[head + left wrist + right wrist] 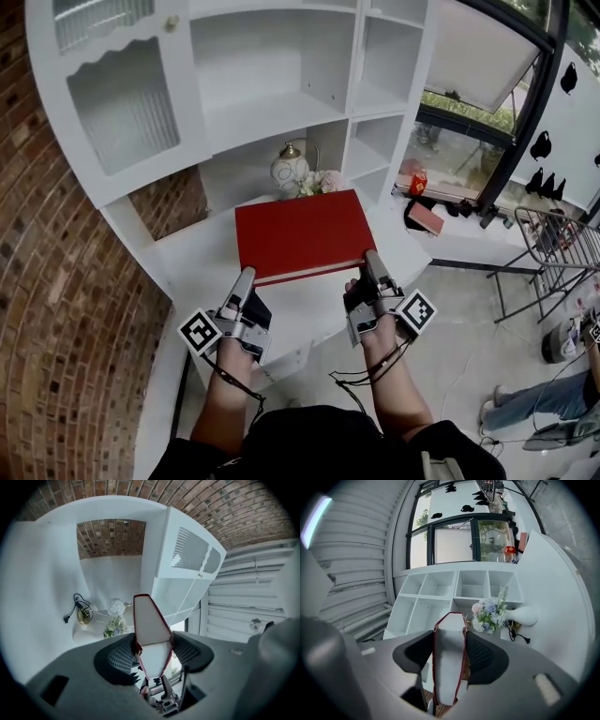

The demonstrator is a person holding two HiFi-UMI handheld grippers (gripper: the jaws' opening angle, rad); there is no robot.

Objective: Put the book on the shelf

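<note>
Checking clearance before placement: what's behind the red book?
Behind the red book, in the cabinet's open recess: a white globe lamp and a bunch of flowers. In the head view the book's far edge covers their bases and much of the counter.

Inspector A: Any legible text, labels or numbers?

Inspector B: None. Red book cover plain; square markers at lower centre bear patterns only; small red object at upper right too small to read.
</note>
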